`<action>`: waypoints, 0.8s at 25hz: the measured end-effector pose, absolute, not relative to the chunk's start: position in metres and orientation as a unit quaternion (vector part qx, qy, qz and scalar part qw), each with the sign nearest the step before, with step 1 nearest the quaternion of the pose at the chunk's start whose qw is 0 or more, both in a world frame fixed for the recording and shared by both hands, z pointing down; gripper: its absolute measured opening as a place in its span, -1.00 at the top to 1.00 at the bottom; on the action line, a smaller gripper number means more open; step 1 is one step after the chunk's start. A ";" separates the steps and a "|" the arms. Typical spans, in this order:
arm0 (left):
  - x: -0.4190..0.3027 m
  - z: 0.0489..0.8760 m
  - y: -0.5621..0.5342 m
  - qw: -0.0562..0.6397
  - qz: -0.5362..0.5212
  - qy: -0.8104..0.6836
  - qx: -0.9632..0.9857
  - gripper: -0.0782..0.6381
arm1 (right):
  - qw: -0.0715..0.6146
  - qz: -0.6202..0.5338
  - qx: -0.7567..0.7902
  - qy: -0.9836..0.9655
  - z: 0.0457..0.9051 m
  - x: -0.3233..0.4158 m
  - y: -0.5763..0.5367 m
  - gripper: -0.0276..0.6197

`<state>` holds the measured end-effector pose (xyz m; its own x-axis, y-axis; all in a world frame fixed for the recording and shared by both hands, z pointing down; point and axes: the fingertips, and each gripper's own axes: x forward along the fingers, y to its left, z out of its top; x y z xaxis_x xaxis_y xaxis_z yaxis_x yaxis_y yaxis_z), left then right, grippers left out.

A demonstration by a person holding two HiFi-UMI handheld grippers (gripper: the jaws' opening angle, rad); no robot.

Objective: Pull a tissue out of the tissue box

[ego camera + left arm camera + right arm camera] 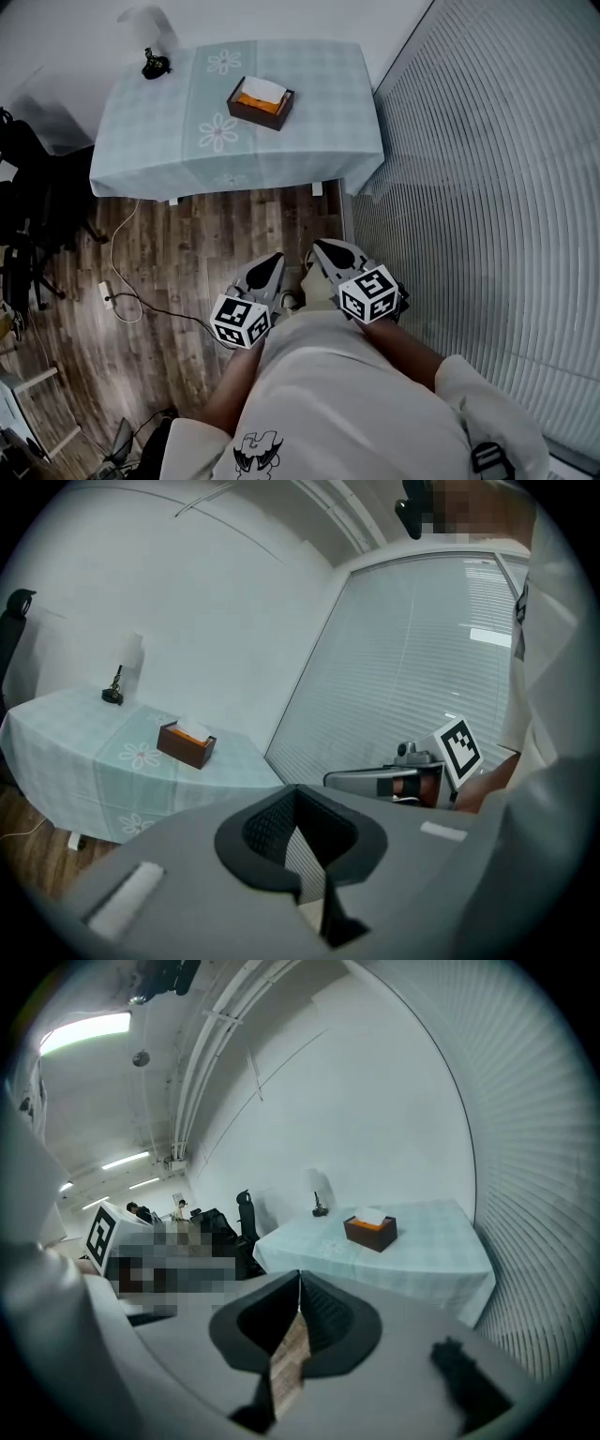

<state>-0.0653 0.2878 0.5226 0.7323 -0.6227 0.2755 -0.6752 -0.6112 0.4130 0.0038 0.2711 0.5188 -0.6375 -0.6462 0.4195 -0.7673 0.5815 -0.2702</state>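
Observation:
A brown tissue box (pixel 261 102) with a white tissue (pixel 264 90) sticking out of its top stands on the table (pixel 319 103), which has a pale checked cloth and is at the far side of the room. The box also shows small in the left gripper view (pixel 186 744) and the right gripper view (pixel 370 1230). Both grippers are held close to the person's body, well short of the table. My left gripper (pixel 275 255) (pixel 296 789) is shut with nothing in it. My right gripper (pixel 317 246) (pixel 299 1277) is shut and empty too.
A small dark figurine (pixel 155 66) stands at the table's far left corner. Dark office chairs (pixel 23 206) crowd the left side. A cable (pixel 122 300) lies on the wooden floor. A wall of slatted blinds (pixel 487 187) runs along the right.

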 end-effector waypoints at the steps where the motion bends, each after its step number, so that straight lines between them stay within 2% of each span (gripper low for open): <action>1: -0.068 0.526 0.277 0.254 0.051 -0.365 0.894 0.76 | 0.141 0.218 0.400 -0.879 0.522 0.002 0.261 0.87; 9: -0.065 0.537 0.164 0.249 0.054 -0.393 0.883 0.76 | 0.134 0.220 0.387 -0.885 0.543 0.013 0.138 0.87; 20: -0.035 0.508 -0.064 0.239 0.067 -0.428 0.869 0.76 | 0.144 0.192 0.322 -0.916 0.524 0.028 -0.092 0.87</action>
